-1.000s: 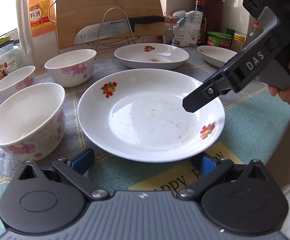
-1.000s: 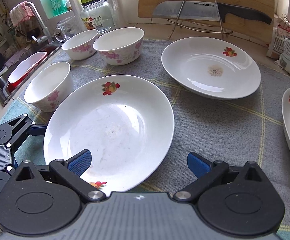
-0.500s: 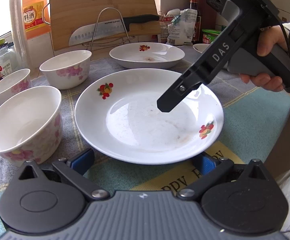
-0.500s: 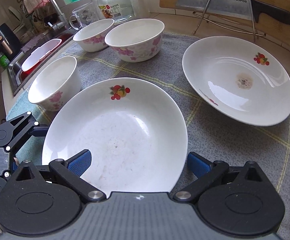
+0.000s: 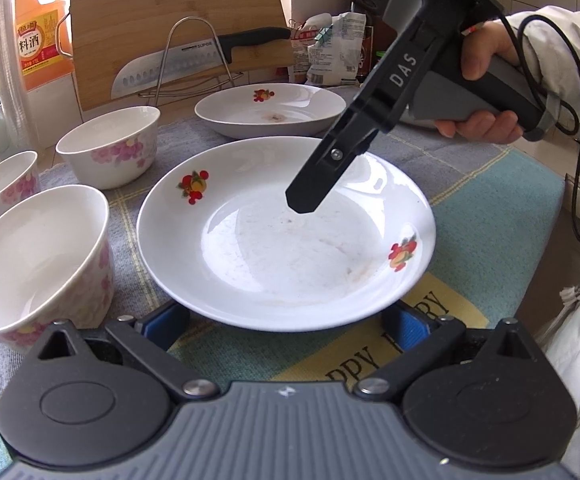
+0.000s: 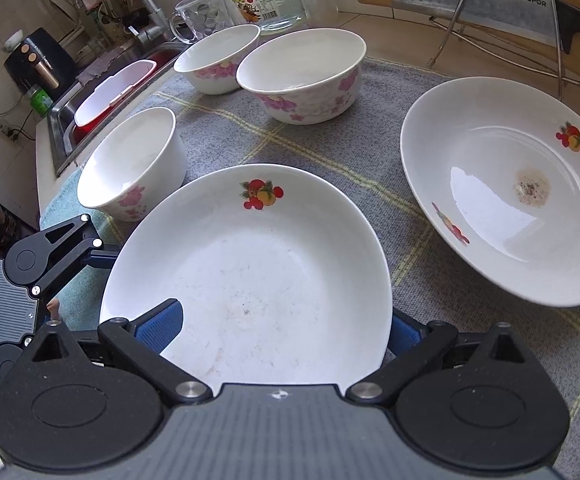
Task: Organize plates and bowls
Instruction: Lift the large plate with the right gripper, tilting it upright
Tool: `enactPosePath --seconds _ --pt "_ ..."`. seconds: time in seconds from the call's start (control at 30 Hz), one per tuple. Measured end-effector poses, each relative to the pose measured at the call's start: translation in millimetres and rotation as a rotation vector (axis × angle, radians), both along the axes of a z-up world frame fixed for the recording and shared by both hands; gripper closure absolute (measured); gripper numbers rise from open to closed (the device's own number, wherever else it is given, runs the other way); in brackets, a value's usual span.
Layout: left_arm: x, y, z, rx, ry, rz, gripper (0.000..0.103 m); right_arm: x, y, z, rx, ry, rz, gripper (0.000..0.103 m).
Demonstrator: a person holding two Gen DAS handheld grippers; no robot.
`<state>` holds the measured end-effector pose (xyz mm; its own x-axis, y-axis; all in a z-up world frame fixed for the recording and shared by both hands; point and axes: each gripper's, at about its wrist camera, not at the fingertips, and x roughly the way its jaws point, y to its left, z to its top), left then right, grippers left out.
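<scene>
Plates and bowls are spread over a cloth on the desk (image 6: 429, 216), unstacked. The near plate (image 5: 286, 236) lies between both tools. The left hand-held gripper (image 5: 286, 326) is held open at the plate's near rim, its blue pads (image 5: 168, 320) set wide on either side and partly under the edge, nothing clamped. The right hand-held gripper (image 6: 286, 330) is likewise spread open, one finger over the plate's inside and the other outside its rim; in the left wrist view it is seen angled down over the plate's middle, held by a hand (image 5: 485, 92).

The step in hand is judged to be the taking of this plate for stacking on the far plate (image 6: 505, 196). A good grip would be had by pinching the rim squarely between one finger above and one below, deep enough that the glazed edge cannot slip. The plate should be lifted level and set down gently, centred on the far one.

Faint smears are seen in the near plate, and a small brownish residue spot in the far plate. The nearest bowl (image 6: 134, 164) and the two bowls (image 6: 301, 74) behind it appear empty.
</scene>
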<state>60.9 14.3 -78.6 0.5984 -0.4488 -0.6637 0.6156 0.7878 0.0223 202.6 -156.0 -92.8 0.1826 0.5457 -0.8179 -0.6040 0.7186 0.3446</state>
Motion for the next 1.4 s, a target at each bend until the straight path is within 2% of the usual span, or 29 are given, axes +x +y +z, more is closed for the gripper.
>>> enactPosePath --seconds 0.43,1.4 --pt "4 1 1 -0.004 0.007 -0.014 0.005 24 7 -1 0.028 0.066 0.047 0.000" --pt "4 -2 5 0.020 0.014 -0.032 0.006 24 9 -1 0.022 0.100 0.043 0.000"
